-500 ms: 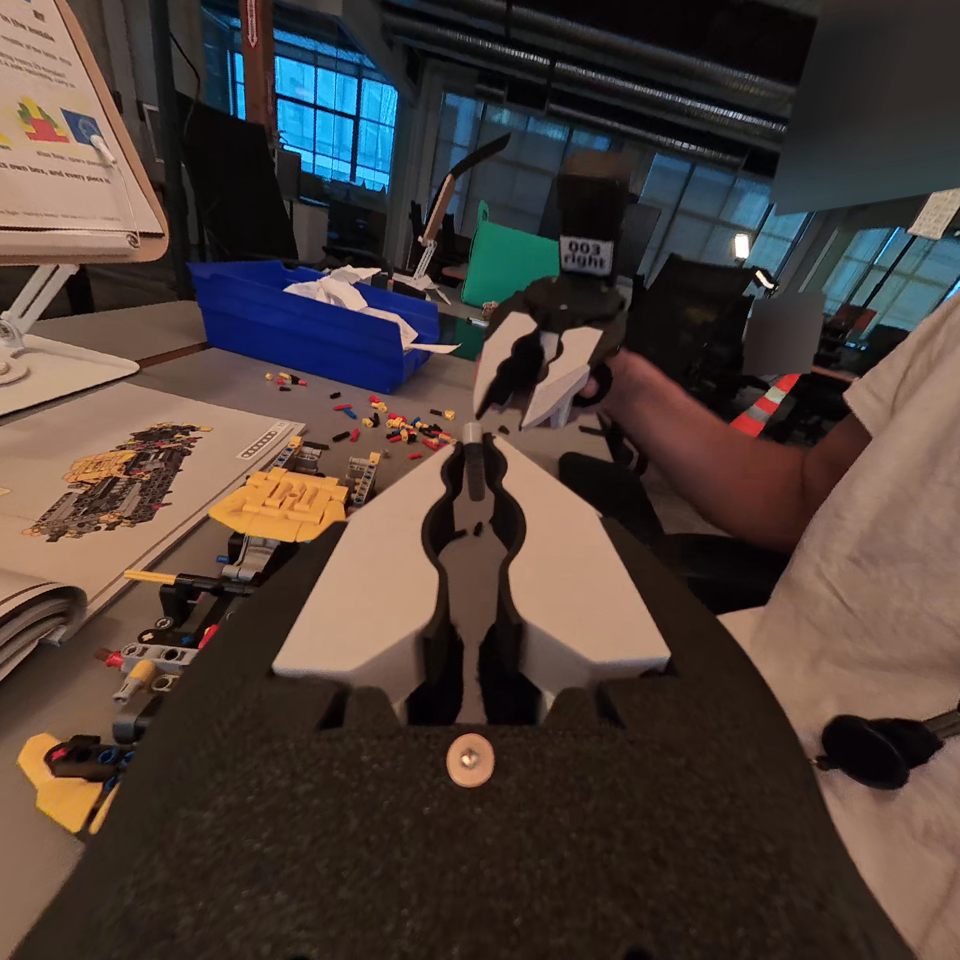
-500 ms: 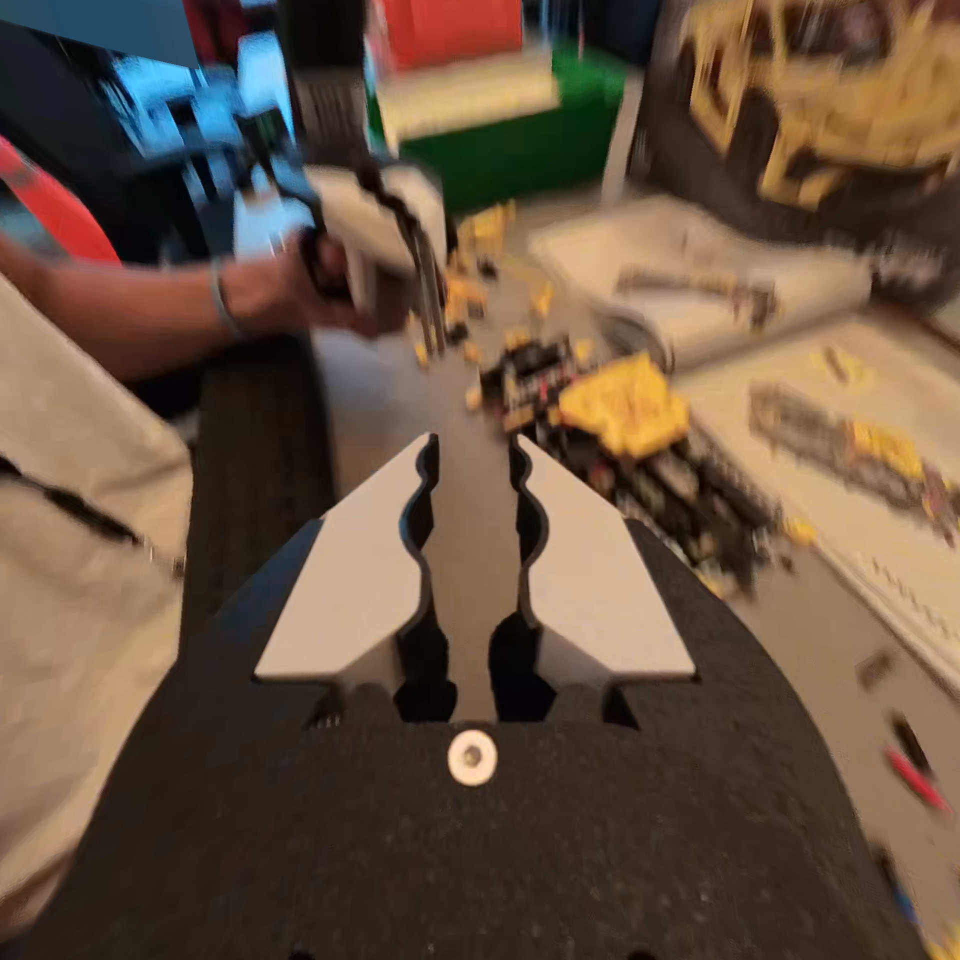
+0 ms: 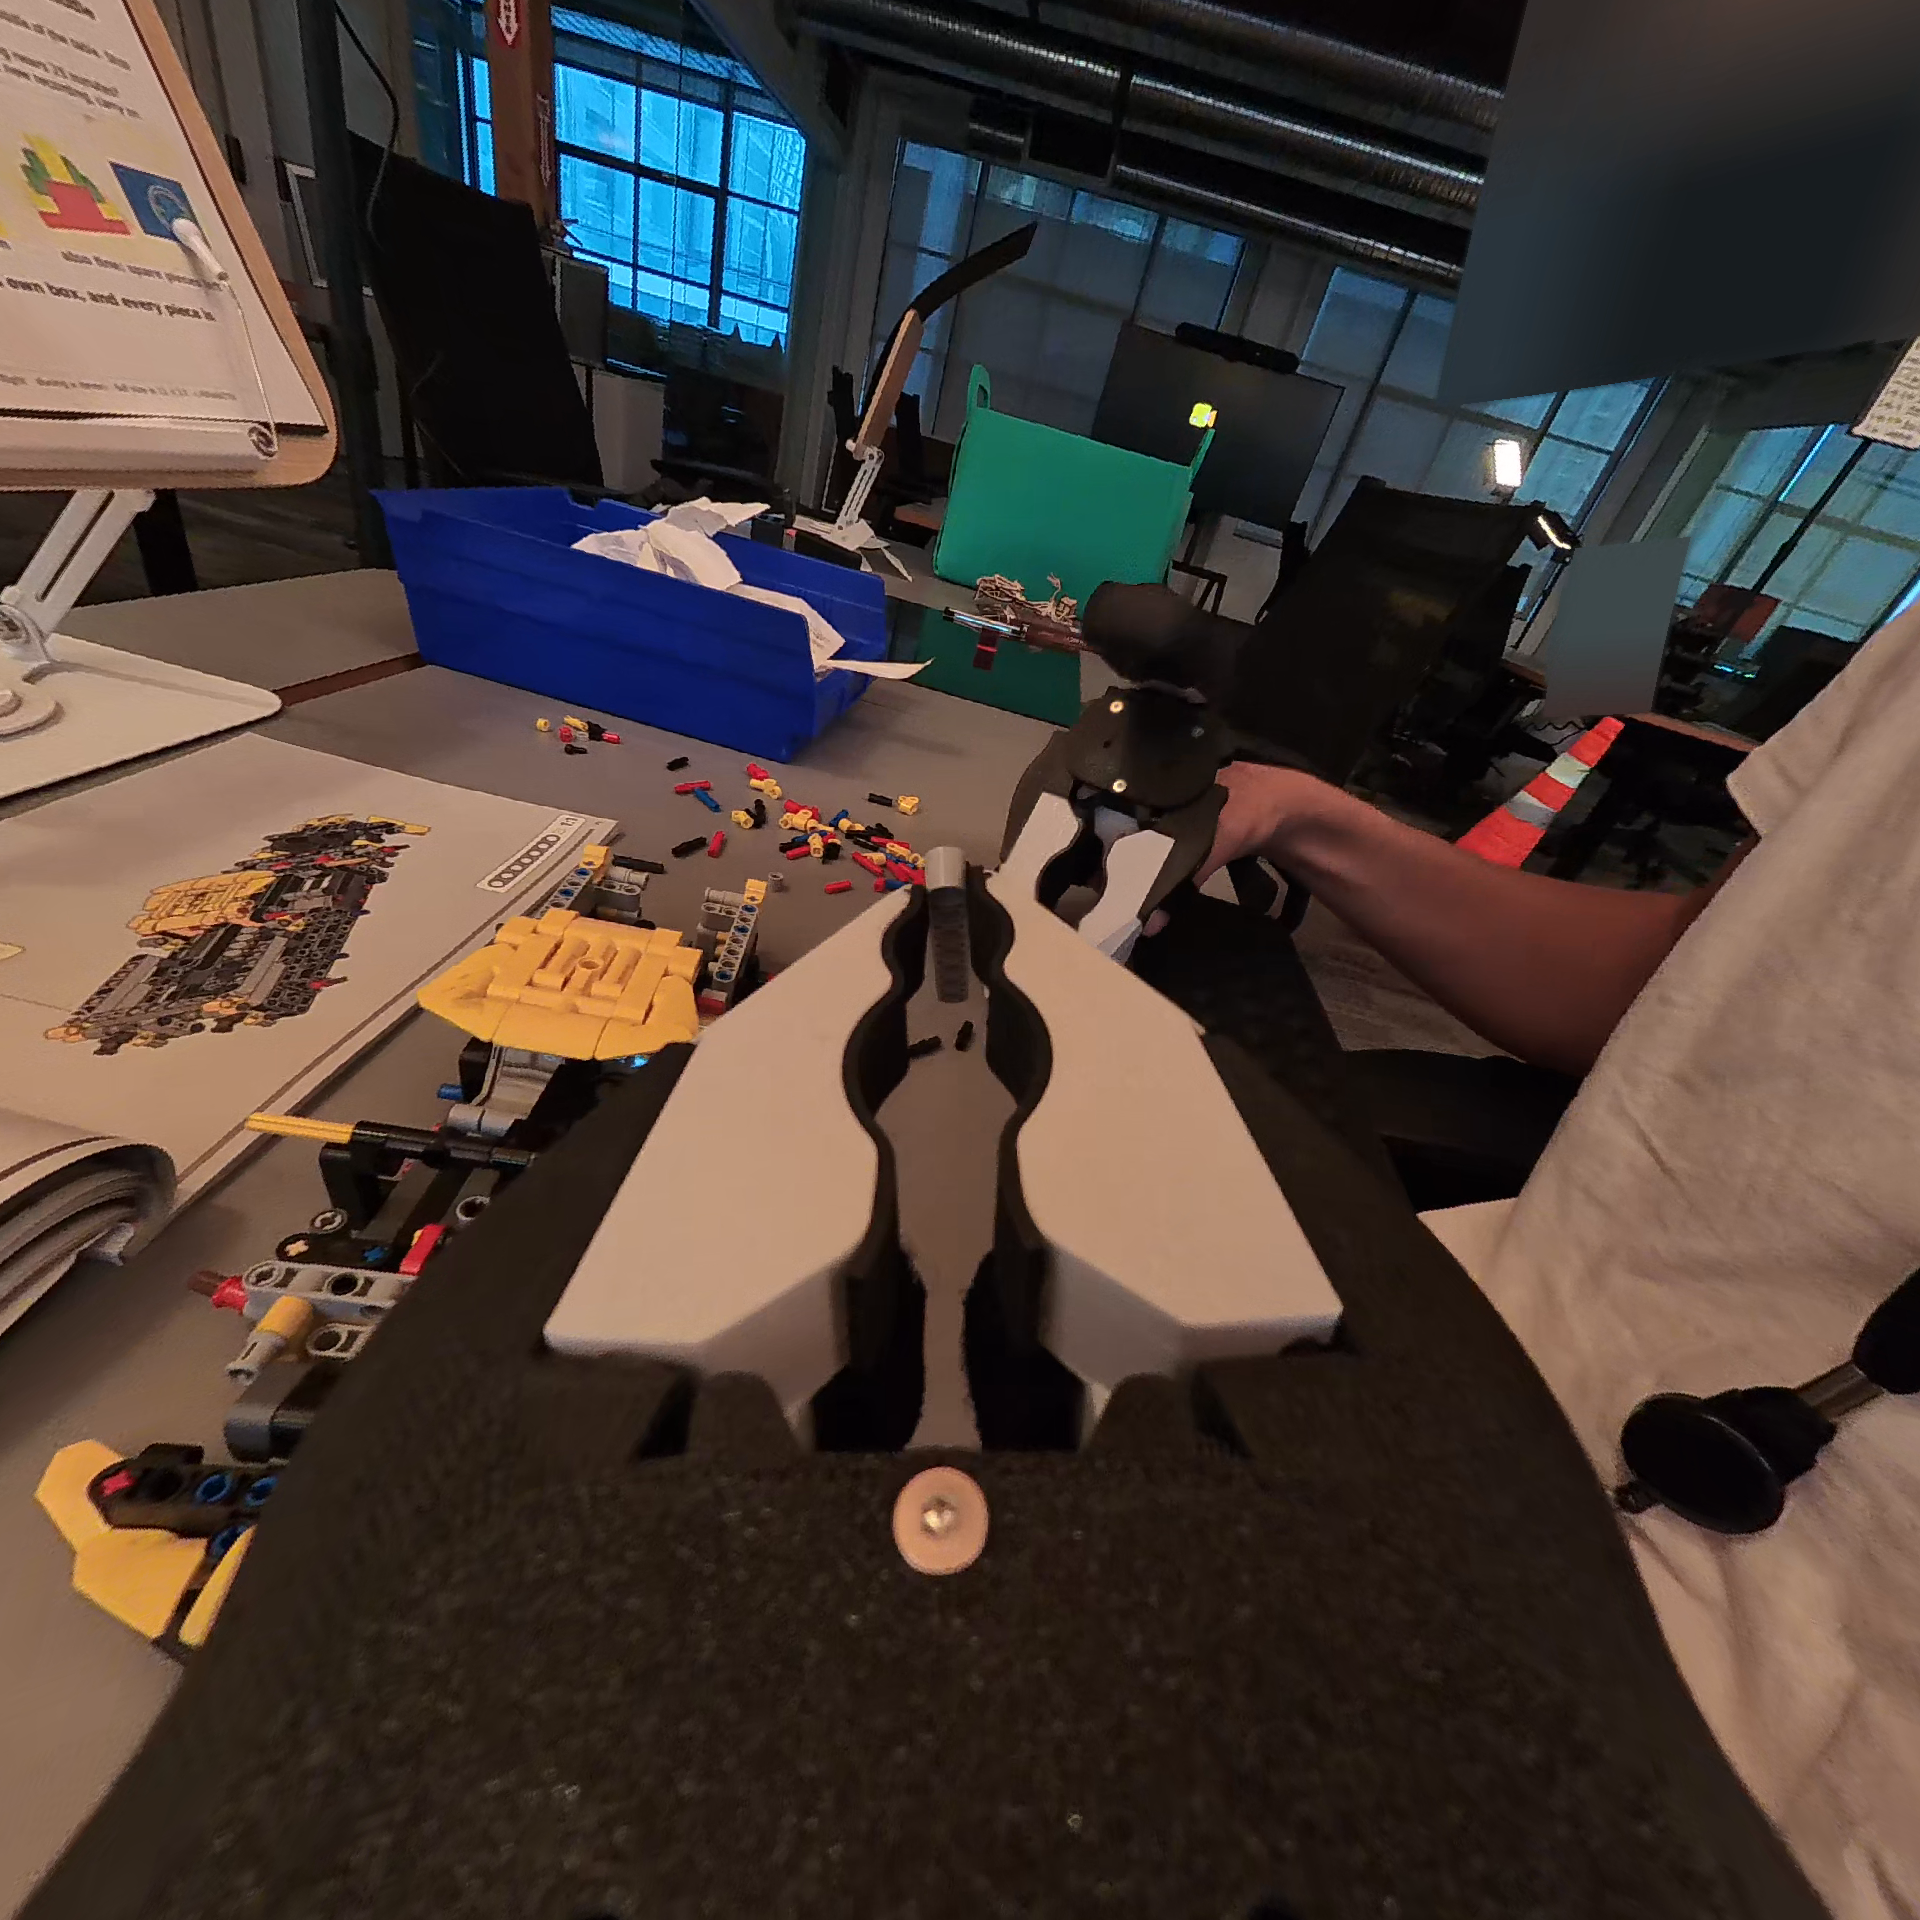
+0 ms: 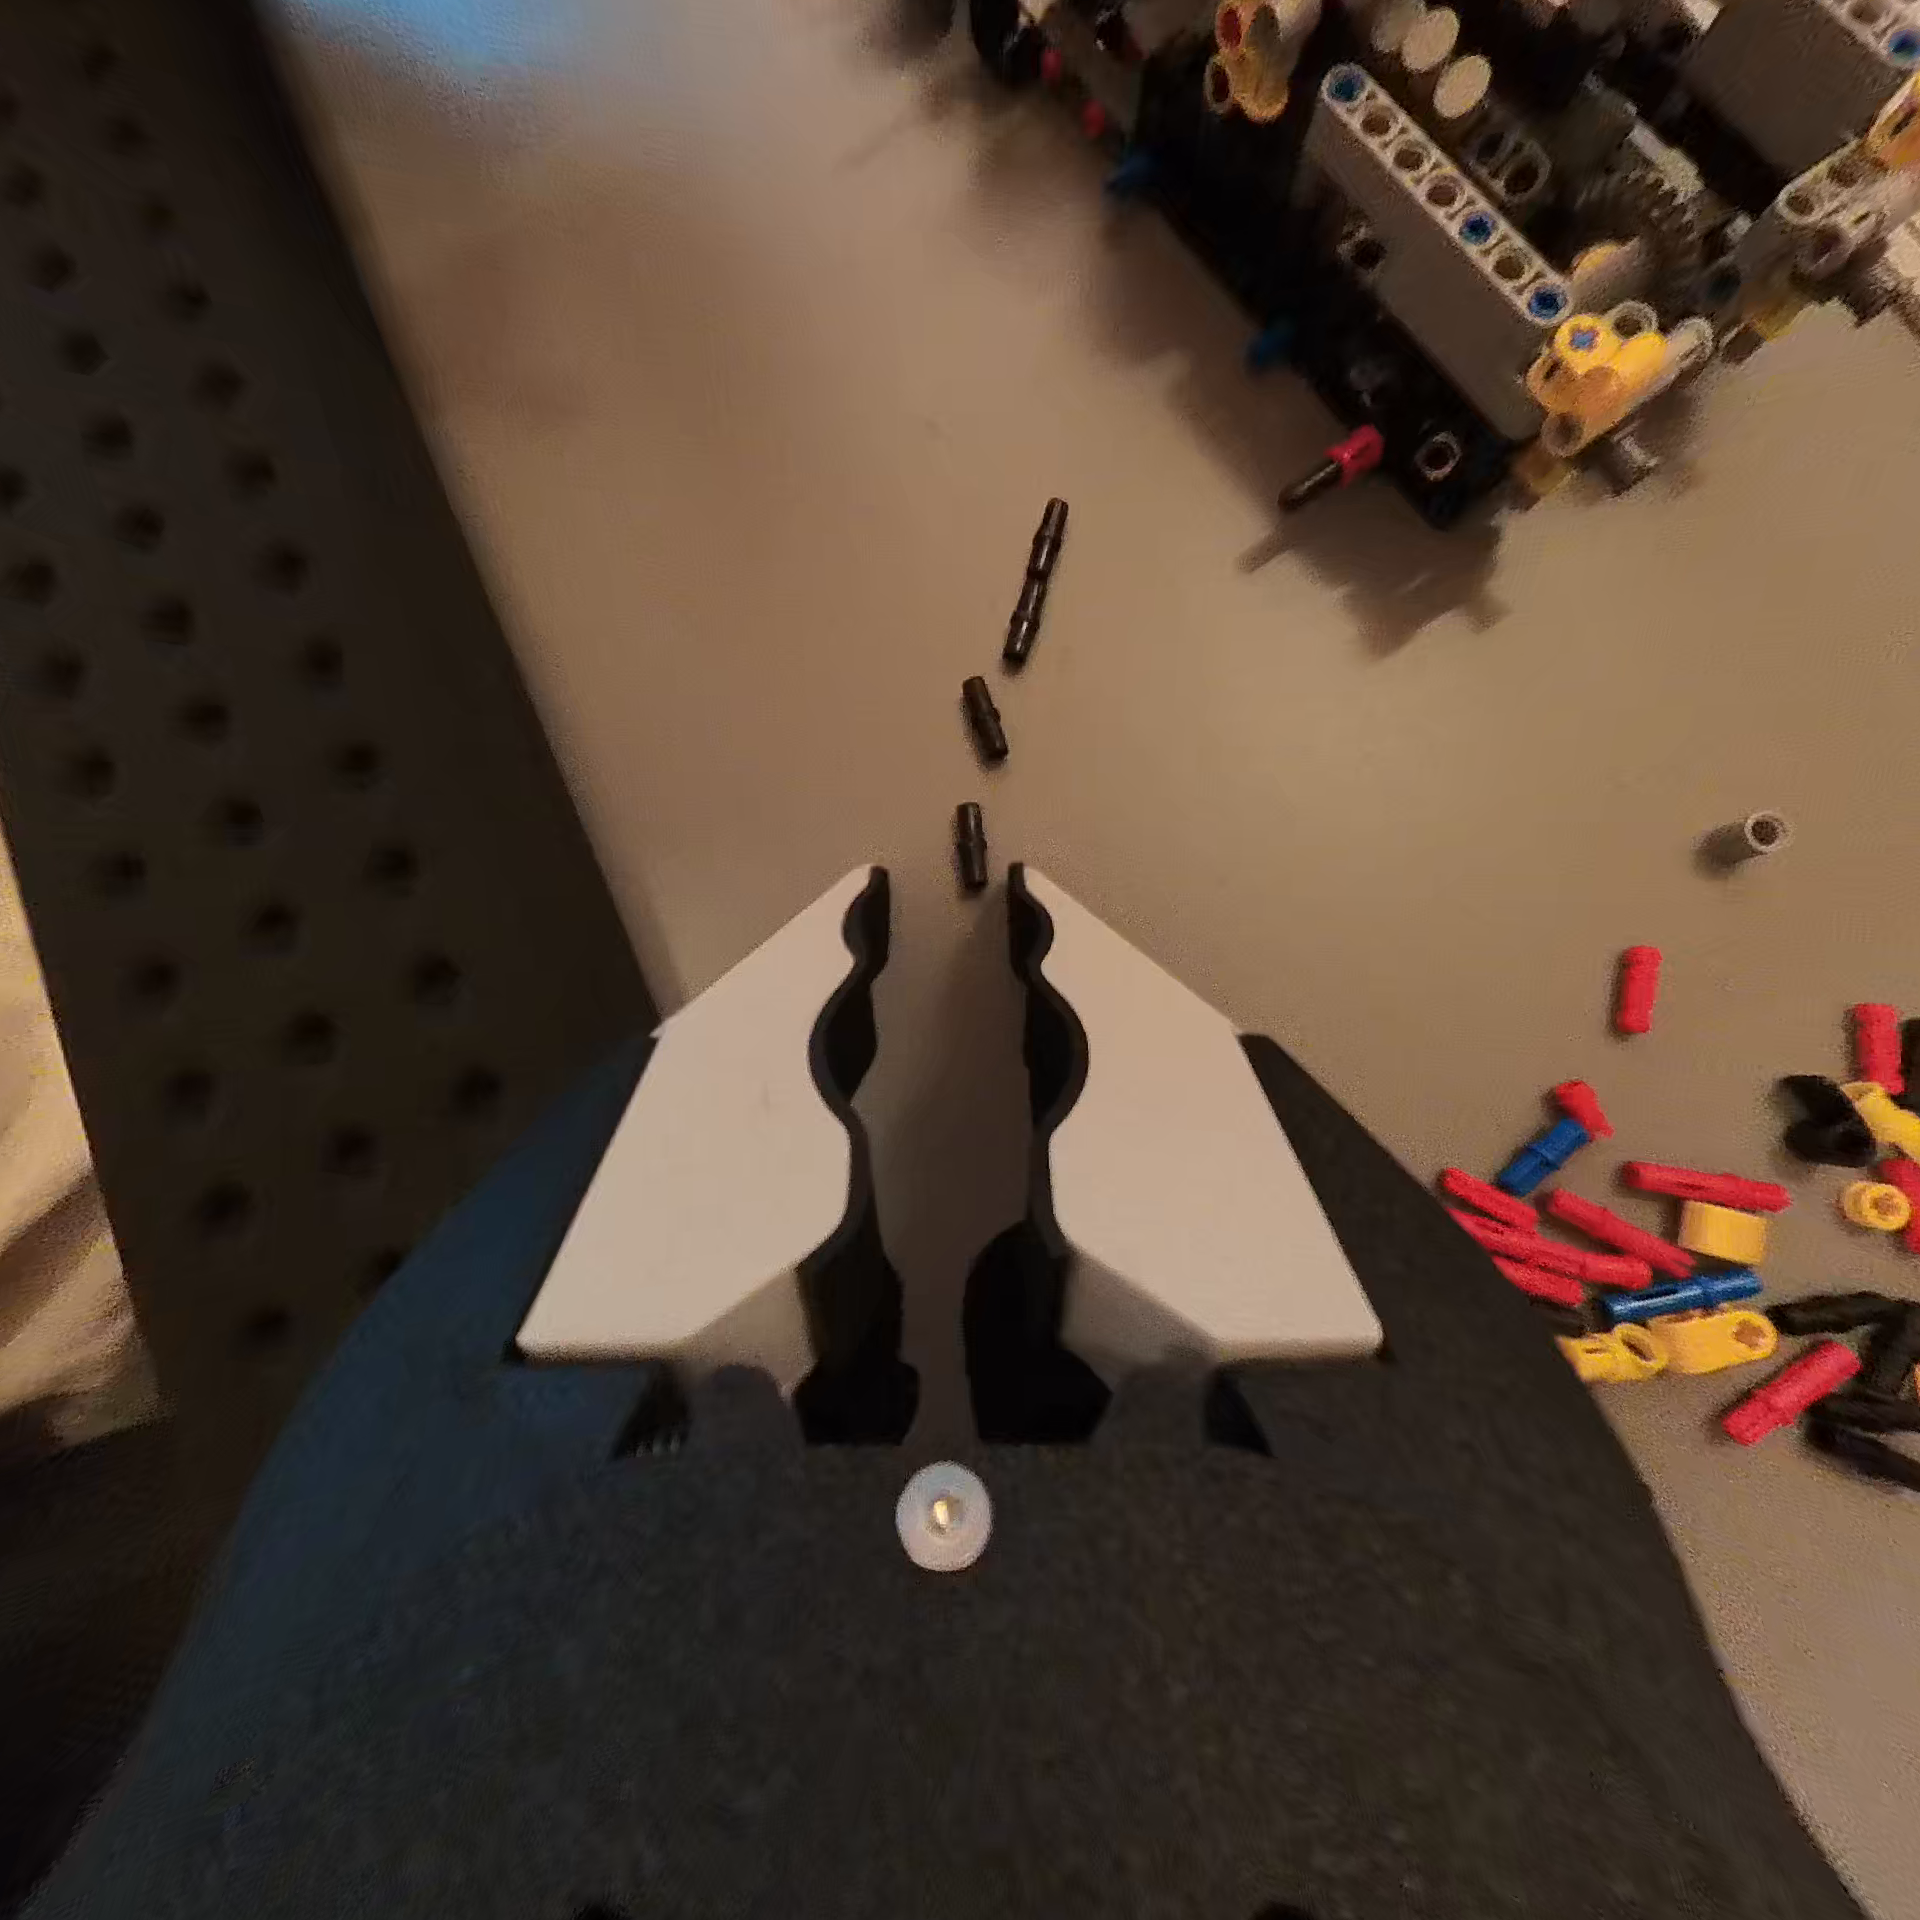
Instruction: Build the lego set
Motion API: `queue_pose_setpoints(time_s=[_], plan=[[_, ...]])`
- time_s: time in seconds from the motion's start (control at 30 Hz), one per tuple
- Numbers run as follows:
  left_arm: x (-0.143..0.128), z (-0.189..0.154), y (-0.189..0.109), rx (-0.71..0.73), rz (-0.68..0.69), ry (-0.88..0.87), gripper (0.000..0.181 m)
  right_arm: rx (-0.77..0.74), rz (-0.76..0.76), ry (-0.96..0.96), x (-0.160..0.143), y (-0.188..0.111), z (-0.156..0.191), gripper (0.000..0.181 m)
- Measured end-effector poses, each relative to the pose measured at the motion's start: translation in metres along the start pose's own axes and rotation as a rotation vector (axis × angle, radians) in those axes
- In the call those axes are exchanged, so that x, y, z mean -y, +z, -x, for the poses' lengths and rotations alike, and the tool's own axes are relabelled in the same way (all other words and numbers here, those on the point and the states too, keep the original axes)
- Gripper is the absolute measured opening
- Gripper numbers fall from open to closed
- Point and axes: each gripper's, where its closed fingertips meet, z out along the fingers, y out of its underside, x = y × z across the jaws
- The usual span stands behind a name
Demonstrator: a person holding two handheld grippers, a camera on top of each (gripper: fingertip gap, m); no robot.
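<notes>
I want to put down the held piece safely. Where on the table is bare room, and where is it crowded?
Bare table lies between the perforated mat and the line of black pins. It is crowded at the loose pin pile and around the lego model.

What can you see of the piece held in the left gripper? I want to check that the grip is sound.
The dark axle is a slim, ridged, plastic-looking rod capped by a light grey cylindrical bush at its far end. It lies along the left gripper, pinched between the white fingertips, with the bush poking out past them. It is held above the table, touching only the fingers. Its near end hangs free in the gap.
</notes>
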Motion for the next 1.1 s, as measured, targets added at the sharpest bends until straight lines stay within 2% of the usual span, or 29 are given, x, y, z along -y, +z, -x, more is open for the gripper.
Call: queue_pose_setpoints(time_s=[0.3, 0.43, 0.53, 0.63, 0.73, 0.77, 0.87, 1.1], plan=[[-0.003, 0.000, 0.002, -0.001, 0.016, 0.002, 0.007, -0.085, -0.043, -0.071, 0.003, 0.005, -0.009, 0.004], [-0.007, 0.002, 0.003, 0.006, 0.037, 0.005, 0.007, -0.094, 0.039, -0.076, 0.002, -0.001, -0.008, 0.004], [-0.010, 0.002, 0.005, 0.014, 0.051, 0.015, 0.007, -0.127, 0.292, -0.037, -0.013, -0.023, -0.018, 0.004], [-0.009, 0.002, 0.004, 0.011, 0.047, 0.005, 0.007, -0.065, 0.657, 0.146, -0.048, -0.053, -0.018, 0.004], [-0.009, 0.004, 0.003, 0.017, 0.040, -0.004, 0.007, -0.013, 0.901, 0.340, -0.073, -0.073, -0.010, 0.004], [-0.008, 0.004, 0.003, 0.021, 0.038, -0.005, 0.007, -0.040, 0.975, 0.350, -0.082, -0.080, -0.014, 0.004], [-0.008, 0.005, 0.002, 0.025, 0.036, -0.007, 0.007, -0.043, 1.121, 0.426, -0.097, -0.094, -0.009, 0.004], [-0.009, 0.005, 0.003, 0.025, 0.044, -0.009, 0.007, -0.134, 1.291, 0.517, -0.115, -0.111, -0.021, 0.004]])
